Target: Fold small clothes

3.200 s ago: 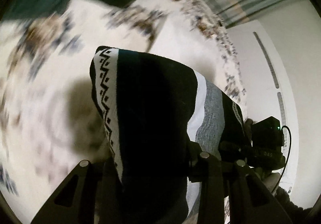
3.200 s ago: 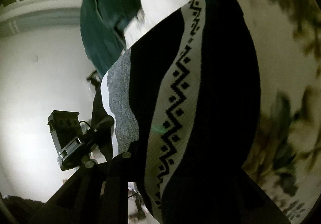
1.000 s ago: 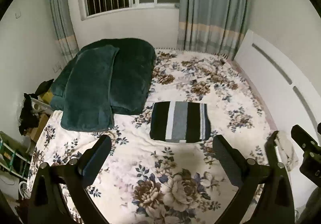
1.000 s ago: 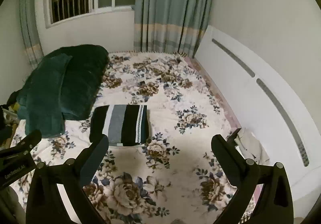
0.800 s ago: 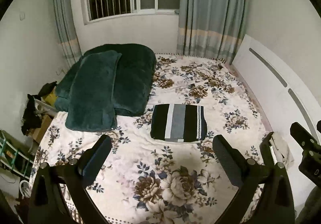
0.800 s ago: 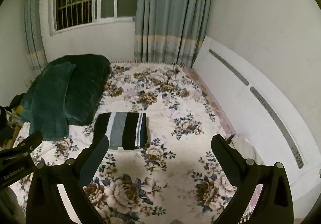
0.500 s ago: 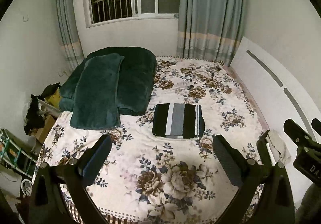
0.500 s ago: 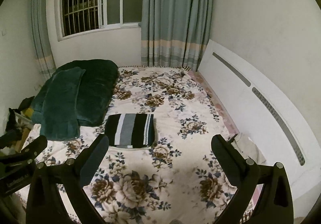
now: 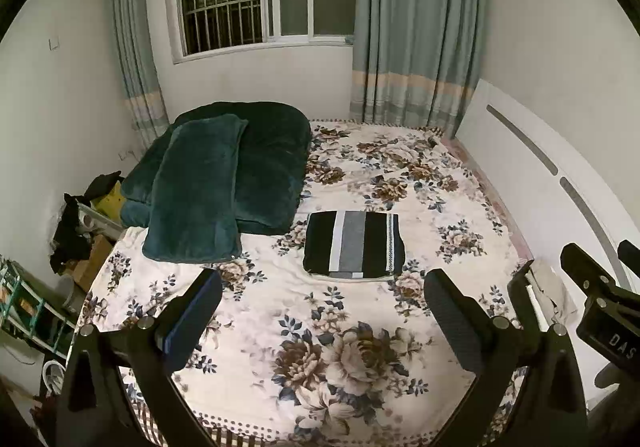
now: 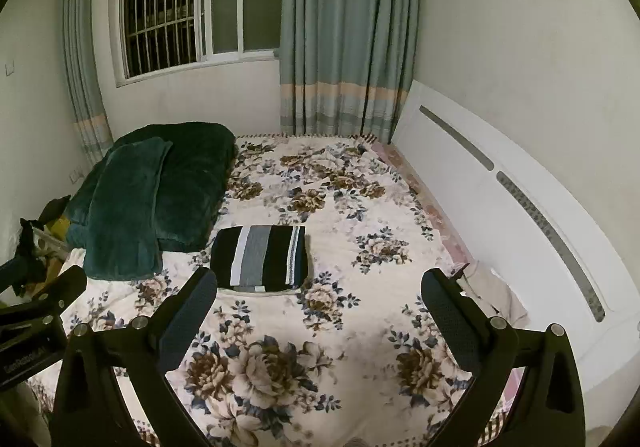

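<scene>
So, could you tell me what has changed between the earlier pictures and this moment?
Three seconds ago both grippers held the striped garment up close. They have let it go: it now lies folded on the floral bedspread. The left gripper and right gripper are open and have drawn back and up, widening the view. The green blanket has stayed put.

place: home bedroom | bed (image 9: 400, 183) – floral sheet, white headboard (image 10: 500, 199) | bedding: green quilt (image 9: 272, 167) and pillow (image 9: 196, 203) piled at one side | wall: barred window (image 10: 192, 11), grey-blue curtains (image 10: 344, 31) | floor beside bed – clutter of household things (image 9: 76, 231)
</scene>
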`<state>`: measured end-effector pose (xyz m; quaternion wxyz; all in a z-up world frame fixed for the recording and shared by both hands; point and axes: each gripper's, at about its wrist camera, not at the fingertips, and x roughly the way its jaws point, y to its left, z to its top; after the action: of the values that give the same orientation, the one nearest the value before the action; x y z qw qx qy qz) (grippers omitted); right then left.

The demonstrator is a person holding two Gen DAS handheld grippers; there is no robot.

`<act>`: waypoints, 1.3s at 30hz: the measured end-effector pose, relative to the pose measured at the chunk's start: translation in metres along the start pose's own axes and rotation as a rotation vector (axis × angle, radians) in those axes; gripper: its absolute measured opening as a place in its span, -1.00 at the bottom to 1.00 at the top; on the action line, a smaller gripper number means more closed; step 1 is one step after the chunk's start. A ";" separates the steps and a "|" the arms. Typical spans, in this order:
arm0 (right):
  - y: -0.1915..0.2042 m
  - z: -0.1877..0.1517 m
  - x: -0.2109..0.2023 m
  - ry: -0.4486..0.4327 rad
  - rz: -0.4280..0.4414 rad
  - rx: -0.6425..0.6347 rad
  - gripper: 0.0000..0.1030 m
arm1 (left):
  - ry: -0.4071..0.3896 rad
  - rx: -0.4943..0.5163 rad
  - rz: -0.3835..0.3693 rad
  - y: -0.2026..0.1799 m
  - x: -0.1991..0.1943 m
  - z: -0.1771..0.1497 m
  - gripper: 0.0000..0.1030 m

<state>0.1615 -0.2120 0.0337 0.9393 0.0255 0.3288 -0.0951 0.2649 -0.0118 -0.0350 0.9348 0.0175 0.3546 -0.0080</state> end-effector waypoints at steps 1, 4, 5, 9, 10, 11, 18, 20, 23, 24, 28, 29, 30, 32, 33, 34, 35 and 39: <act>0.000 -0.001 -0.001 -0.001 0.000 0.002 1.00 | -0.004 -0.002 0.004 0.000 -0.001 0.000 1.00; 0.000 -0.001 -0.001 -0.001 0.002 -0.001 1.00 | -0.014 -0.002 0.013 0.001 -0.004 -0.001 1.00; -0.001 -0.001 -0.004 -0.002 0.004 -0.002 1.00 | -0.017 -0.002 0.015 0.001 -0.006 -0.001 1.00; -0.004 0.007 -0.008 -0.008 0.018 -0.012 1.00 | -0.018 -0.002 0.017 0.001 -0.008 -0.001 1.00; -0.005 0.010 -0.009 -0.009 0.023 -0.015 1.00 | -0.018 -0.003 0.015 0.001 -0.008 -0.001 1.00; -0.005 0.013 -0.008 -0.009 0.028 -0.018 1.00 | -0.020 -0.004 0.016 0.002 -0.009 -0.001 1.00; -0.008 0.018 -0.014 -0.009 0.039 -0.020 1.00 | -0.032 -0.005 0.020 0.000 -0.019 0.000 1.00; -0.008 0.021 -0.011 -0.011 0.046 -0.024 1.00 | -0.033 -0.003 0.019 0.001 -0.018 -0.001 1.00; -0.008 0.021 -0.009 -0.009 0.049 -0.024 1.00 | -0.035 -0.001 0.018 0.000 -0.020 0.001 1.00; -0.008 0.023 -0.009 -0.009 0.052 -0.023 1.00 | -0.037 -0.002 0.018 0.000 -0.022 0.002 1.00; -0.008 0.024 -0.009 -0.009 0.056 -0.023 1.00 | -0.039 -0.003 0.016 -0.002 -0.025 0.005 1.00; -0.008 0.024 -0.009 -0.010 0.057 -0.022 1.00 | -0.040 -0.003 0.015 -0.002 -0.026 0.006 1.00; -0.008 0.024 -0.010 -0.010 0.057 -0.020 1.00 | -0.039 -0.003 0.017 -0.002 -0.026 0.005 1.00; -0.008 0.024 -0.010 -0.010 0.058 -0.021 1.00 | -0.040 -0.004 0.016 -0.002 -0.026 0.005 1.00; -0.008 0.023 -0.010 -0.009 0.058 -0.021 1.00 | -0.039 -0.004 0.016 -0.002 -0.026 0.005 1.00; -0.008 0.023 -0.010 -0.009 0.059 -0.020 1.00 | -0.040 -0.003 0.018 -0.002 -0.027 0.005 1.00; -0.008 0.023 -0.010 -0.008 0.059 -0.020 1.00 | -0.042 -0.002 0.019 -0.003 -0.027 0.006 1.00; -0.008 0.023 -0.012 -0.010 0.057 -0.018 1.00 | -0.043 -0.003 0.019 -0.004 -0.027 0.006 1.00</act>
<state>0.1647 -0.2208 0.0589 0.9435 0.0260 0.3239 -0.0654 0.2480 -0.0155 -0.0127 0.9424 0.0192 0.3341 0.0010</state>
